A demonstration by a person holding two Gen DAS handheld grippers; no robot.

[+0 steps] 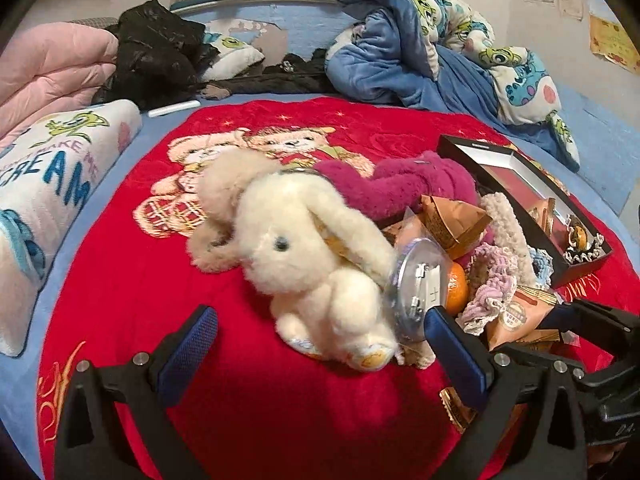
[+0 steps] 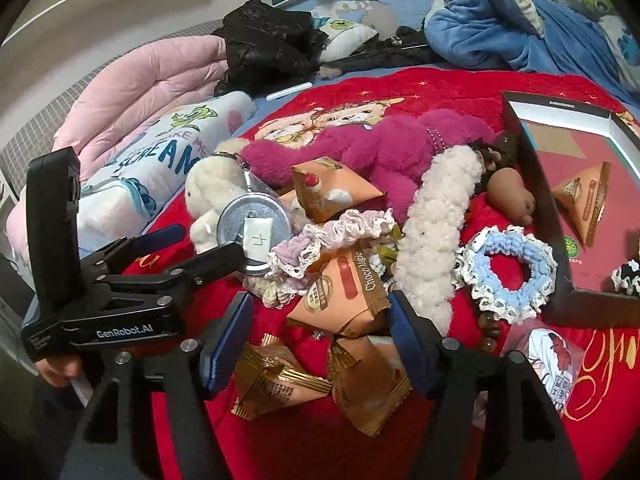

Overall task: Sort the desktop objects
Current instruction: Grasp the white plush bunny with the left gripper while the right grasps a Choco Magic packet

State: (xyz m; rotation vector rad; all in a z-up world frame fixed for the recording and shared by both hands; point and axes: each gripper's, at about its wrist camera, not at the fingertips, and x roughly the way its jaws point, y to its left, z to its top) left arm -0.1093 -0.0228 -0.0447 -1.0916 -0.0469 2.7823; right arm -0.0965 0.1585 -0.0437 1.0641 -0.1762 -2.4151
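"Choco Magic" snack packet (image 2: 352, 296) sits on the red blanket (image 2: 520, 84) between the right gripper (image 2: 320, 336) jaws, apart, not pressing; left gripper (image 1: 320, 344), marked "GenRobot.AI", wide open before plush bunny (image 1: 316, 248).

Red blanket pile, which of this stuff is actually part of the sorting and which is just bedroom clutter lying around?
To sort: cream plush rabbit, triangular snack packets, blue scrunchie, magenta plush, black box.

Just lying about: pink quilt, blue blanket, black jacket, printed pillow.
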